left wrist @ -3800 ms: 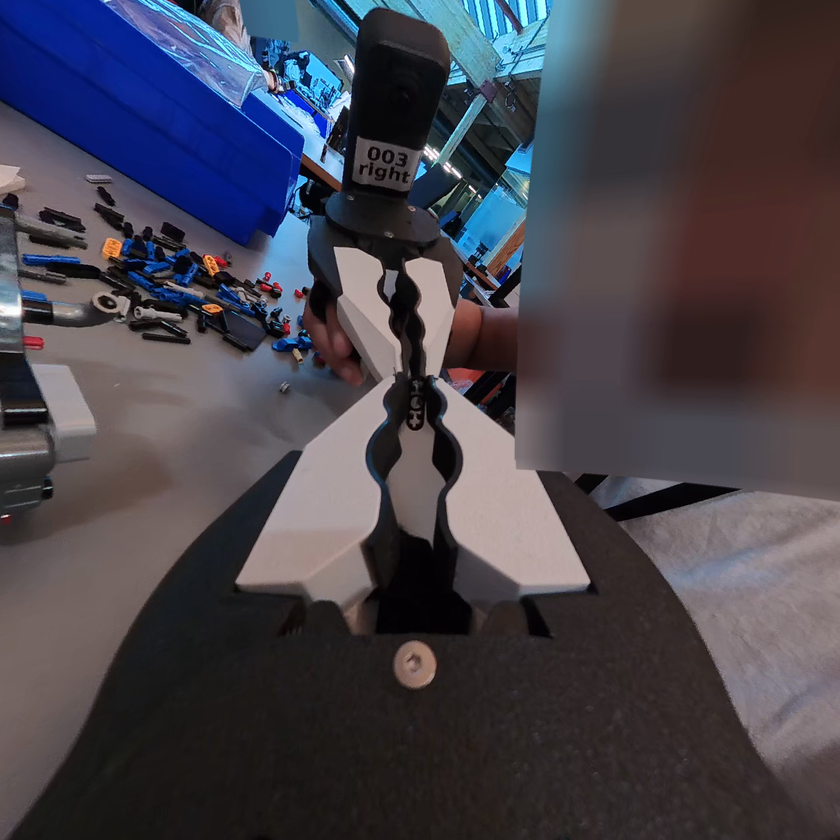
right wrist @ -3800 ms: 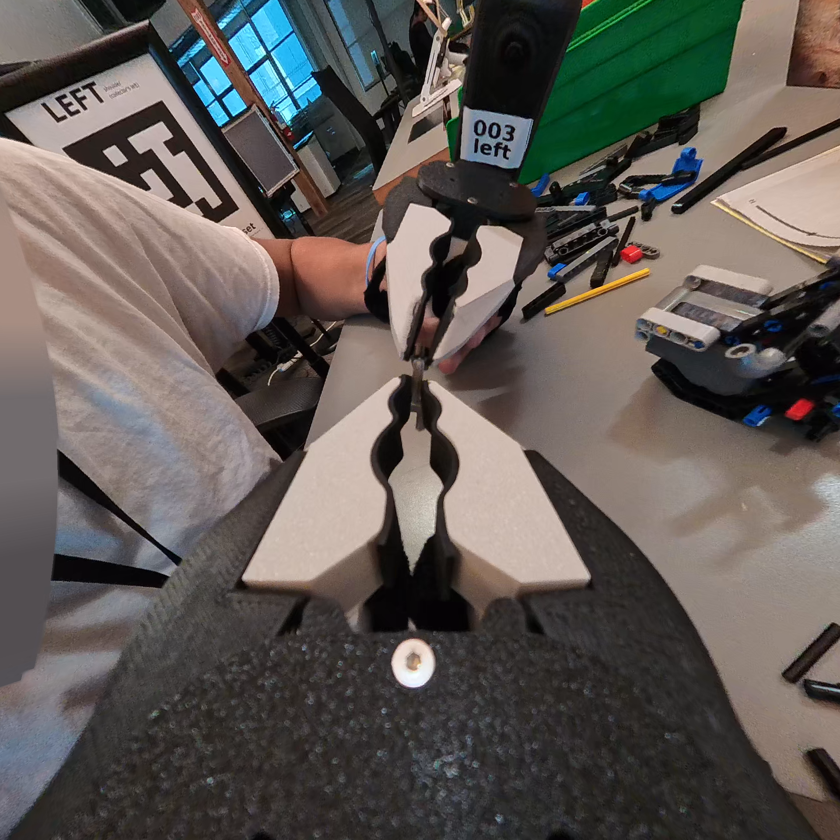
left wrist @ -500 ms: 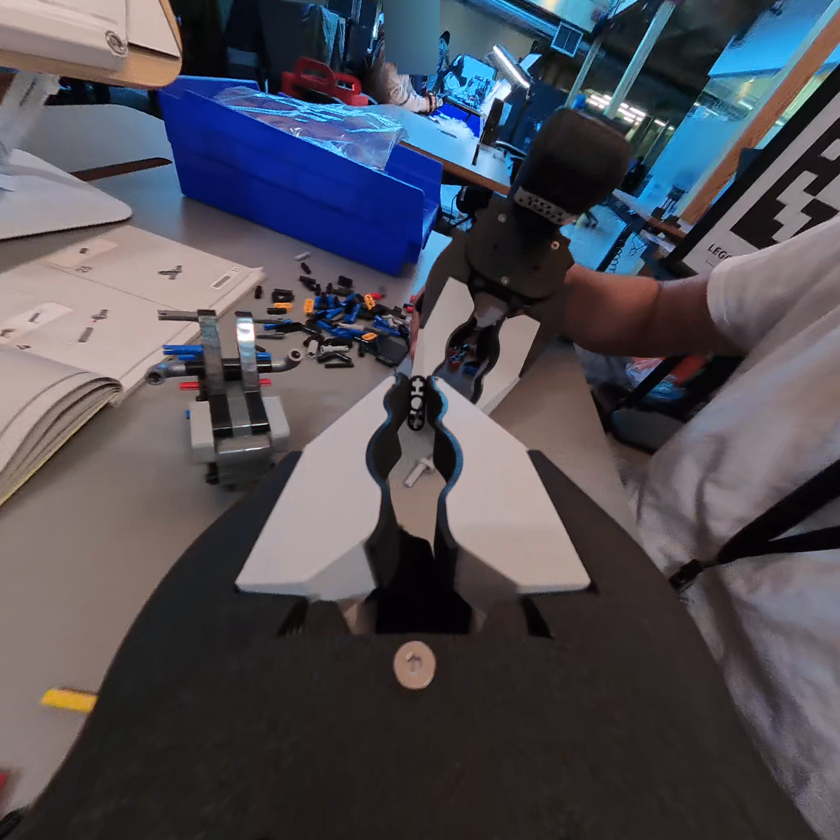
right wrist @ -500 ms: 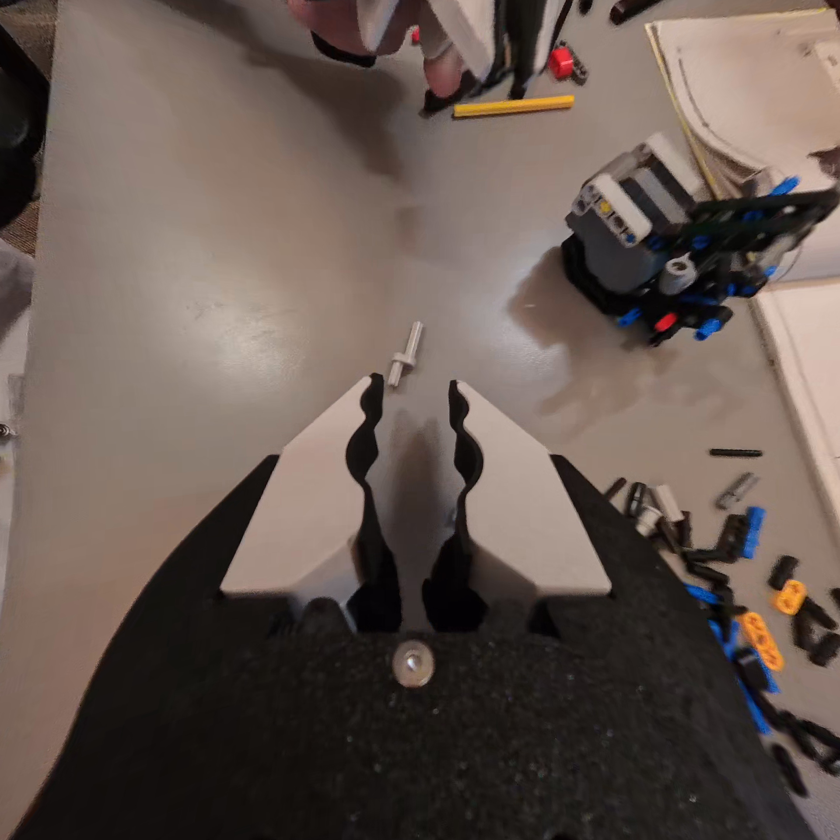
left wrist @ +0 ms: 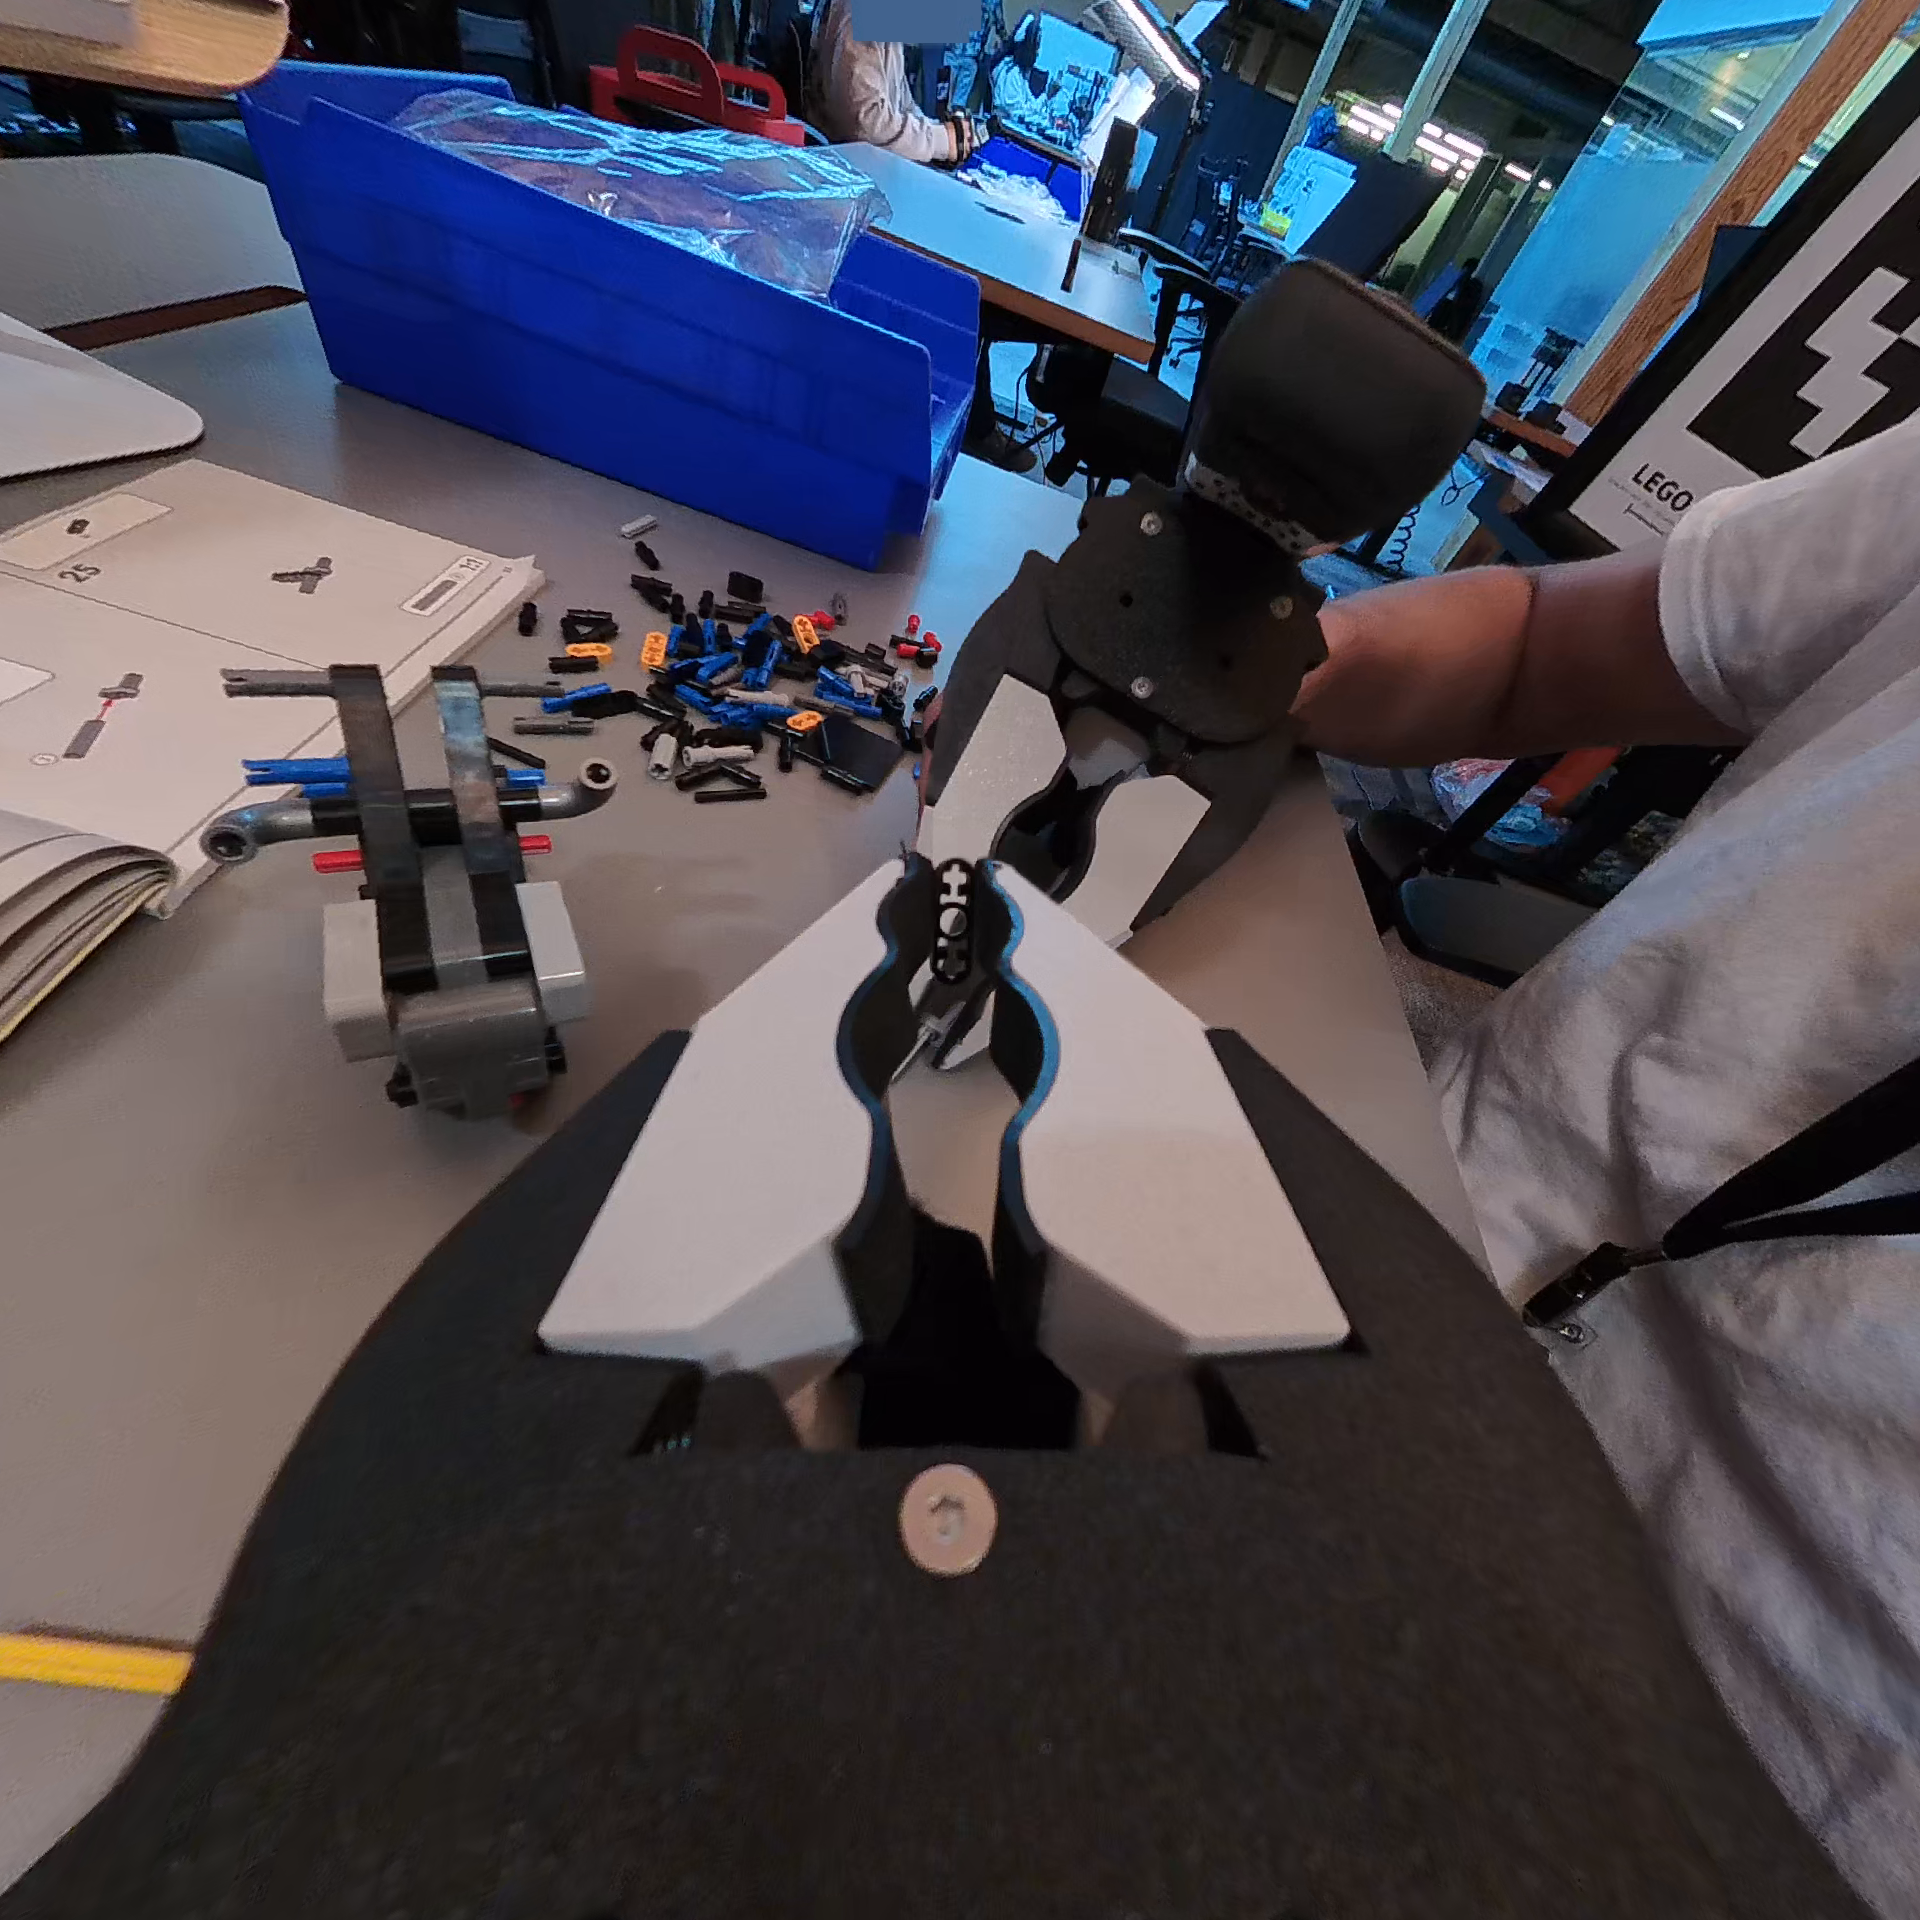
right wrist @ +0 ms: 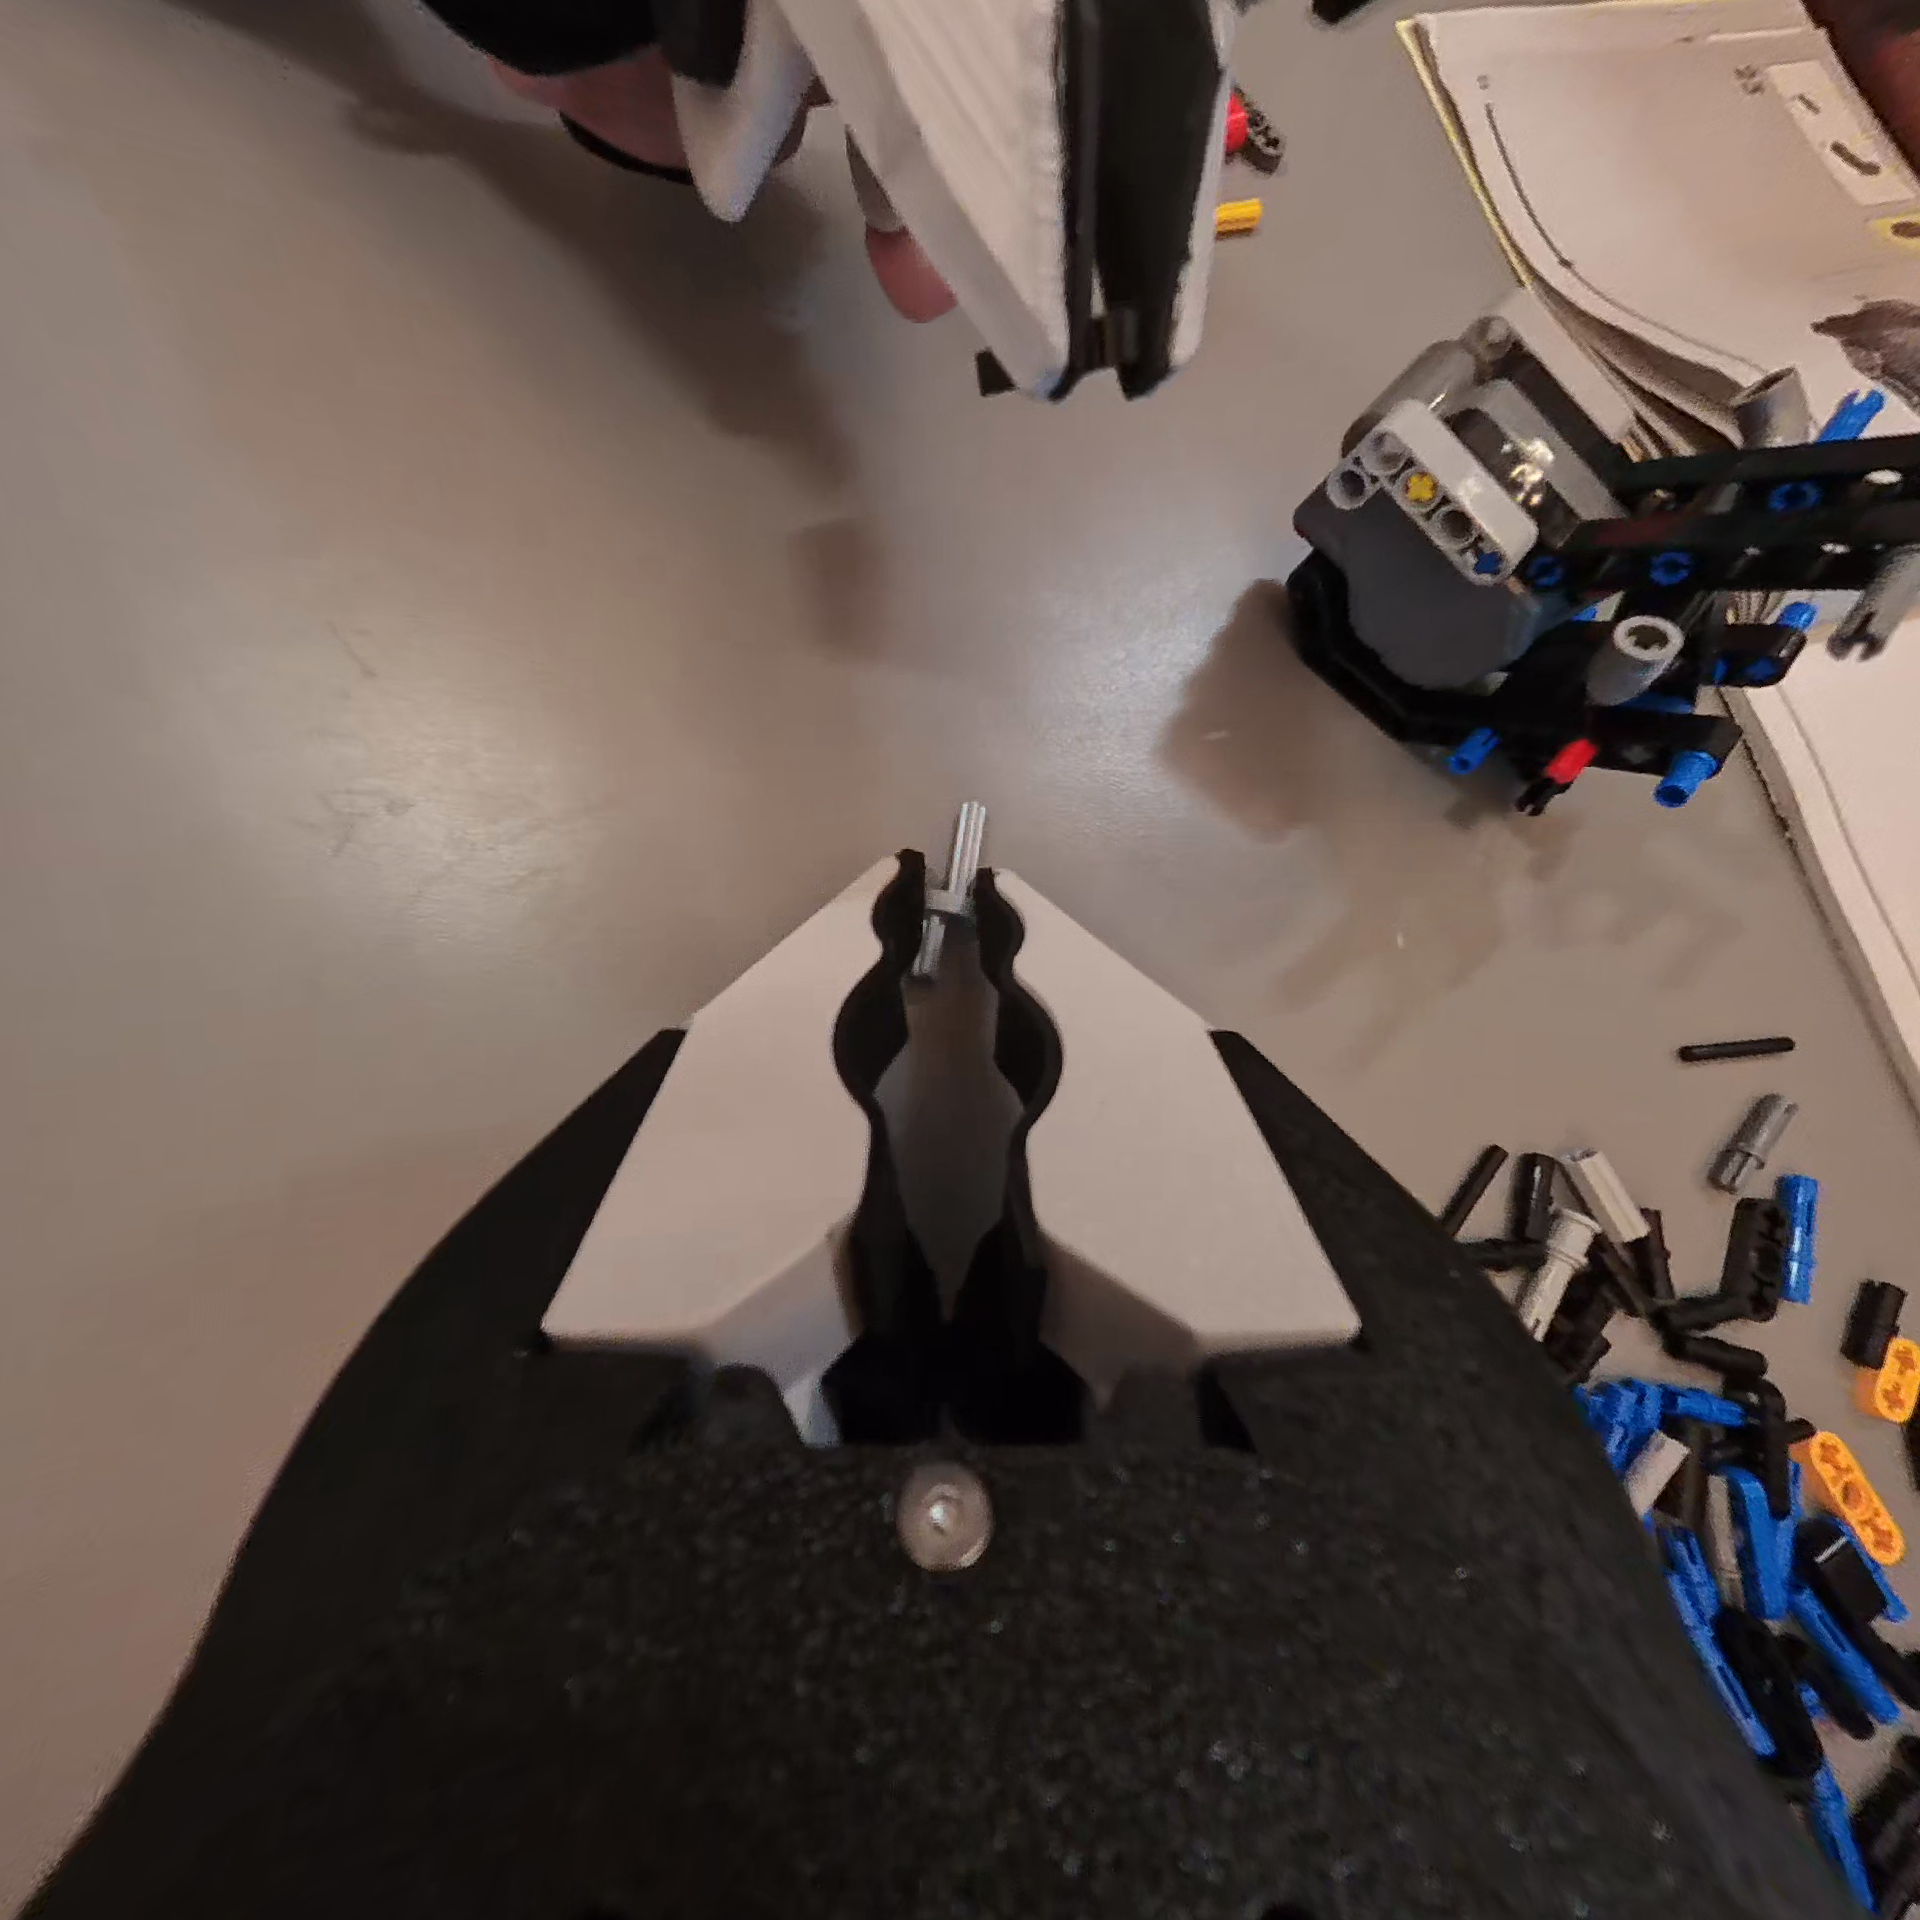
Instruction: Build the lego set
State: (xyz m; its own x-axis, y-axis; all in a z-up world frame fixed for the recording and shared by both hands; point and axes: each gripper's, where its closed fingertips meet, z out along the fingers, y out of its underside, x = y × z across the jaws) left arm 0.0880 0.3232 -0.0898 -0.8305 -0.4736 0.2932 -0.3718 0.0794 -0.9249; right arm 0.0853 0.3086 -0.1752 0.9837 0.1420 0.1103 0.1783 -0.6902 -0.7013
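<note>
Low over the surface [right wrist: 416, 623], my right gripper [right wrist: 943, 873] clenched 1 grey pin [right wrist: 951, 899]; my left gripper [left wrist: 951, 878], raised, pinched 1 black beam [left wrist: 953, 920] beside 1 model [left wrist: 436, 883].

Plastic pieces on a smooth, sheeny table

Grainy matt black gripper body [right wrist: 935, 1714]; glossy grey table [right wrist: 468, 623]; crinkled clear film in the blue plastic bin [left wrist: 623, 343].

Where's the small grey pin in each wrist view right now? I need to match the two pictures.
Left wrist view: the grey pin shows low in the gap between the left gripper's fingers, under the black beam.
Right wrist view: the pin sits at centre, pinched at the right gripper's tips, on the table.
Shared landmark: the grey and black model.
</note>
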